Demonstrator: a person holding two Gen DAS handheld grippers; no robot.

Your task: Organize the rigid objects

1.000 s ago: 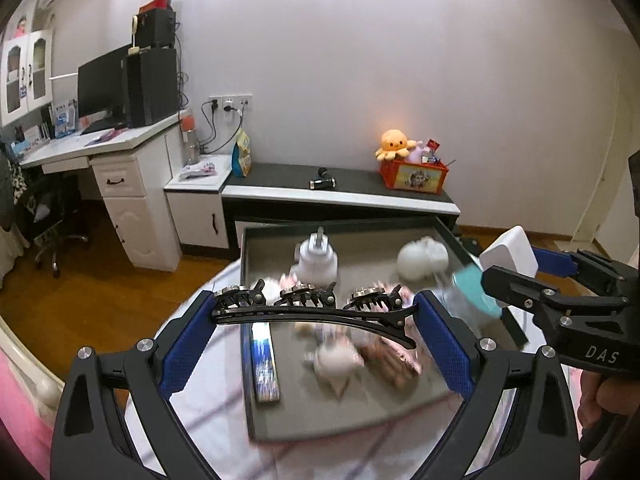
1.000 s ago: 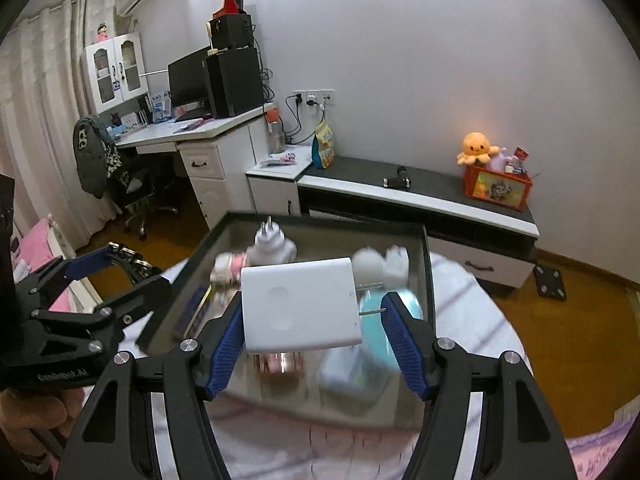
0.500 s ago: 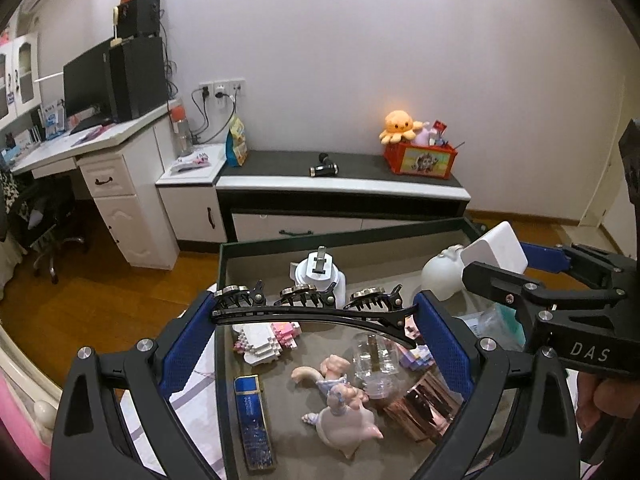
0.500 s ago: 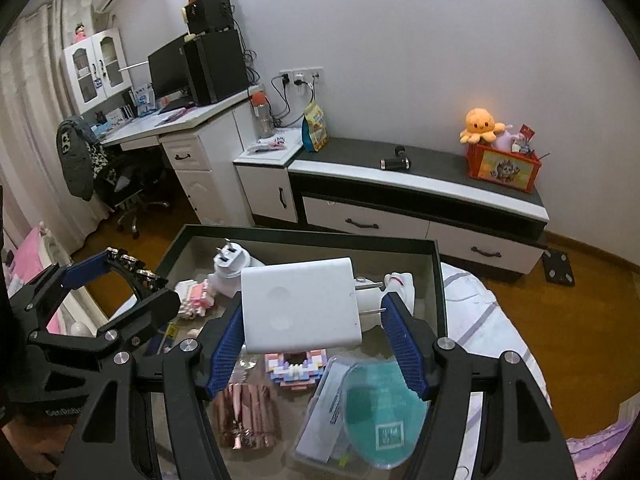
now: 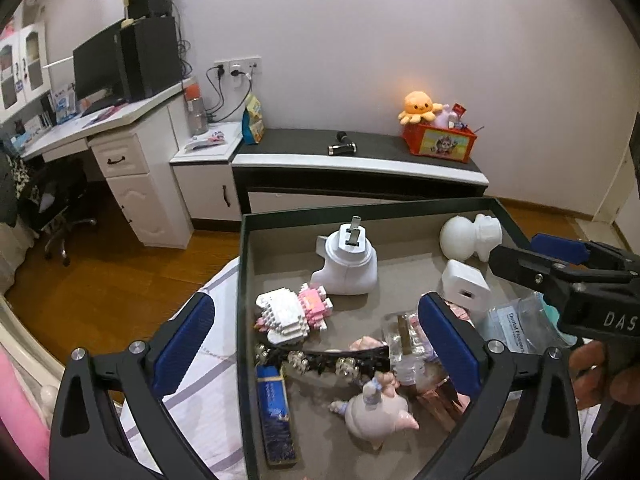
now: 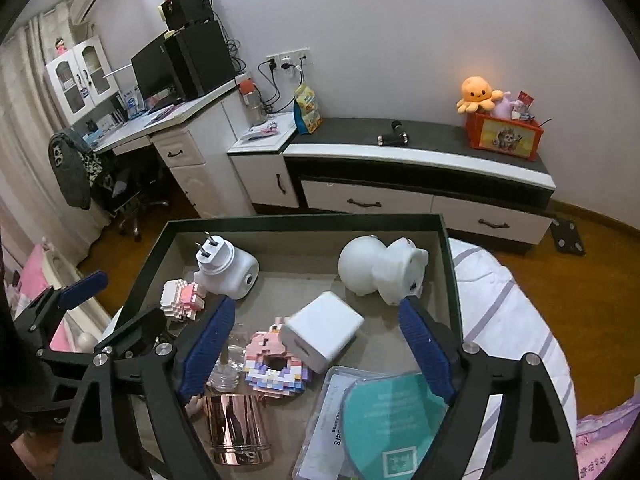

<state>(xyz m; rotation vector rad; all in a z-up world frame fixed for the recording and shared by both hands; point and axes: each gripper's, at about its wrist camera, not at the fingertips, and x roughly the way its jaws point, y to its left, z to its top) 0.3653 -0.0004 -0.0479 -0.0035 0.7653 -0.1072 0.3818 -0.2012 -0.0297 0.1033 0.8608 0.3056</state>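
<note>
Two hand-held tongs hang over a dark-rimmed tray [image 5: 400,210] on a striped bed cover, each having just dropped its load. The left tongs [image 5: 316,336] stand at their widest with nothing between the blue pads; the black hair clip [image 5: 324,358] lies loose on the tray floor just beneath and between them, resting across a blue lighter [image 5: 276,412] and beside a pink pig figurine [image 5: 376,412]. The right tongs [image 6: 316,348] have just been opening and grip nothing: the white charger block [image 6: 322,330] sits tilted on the tray between the pads, touching neither, its near edge leaning on a pink-and-purple brick model [image 6: 272,368]. To finish this release cleanly, each hand would best lift straight up and back with the pads wide, so that neither catches the clip's teeth or nudges the charger off its perch; the charger looks the less settled of the two and may slide. Around them the tray is crowded: a white plug adapter [image 6: 226,266] at the far left, a white piggy bank [image 6: 380,268] at the far right, a white-and-pink brick toy [image 5: 292,312] near the left wall, a rose-gold cup [image 6: 236,428] and a teal packet of dental flossers [image 6: 392,420] at the near edge. Little free floor remains, so later pieces will probably need placing with care.
</note>
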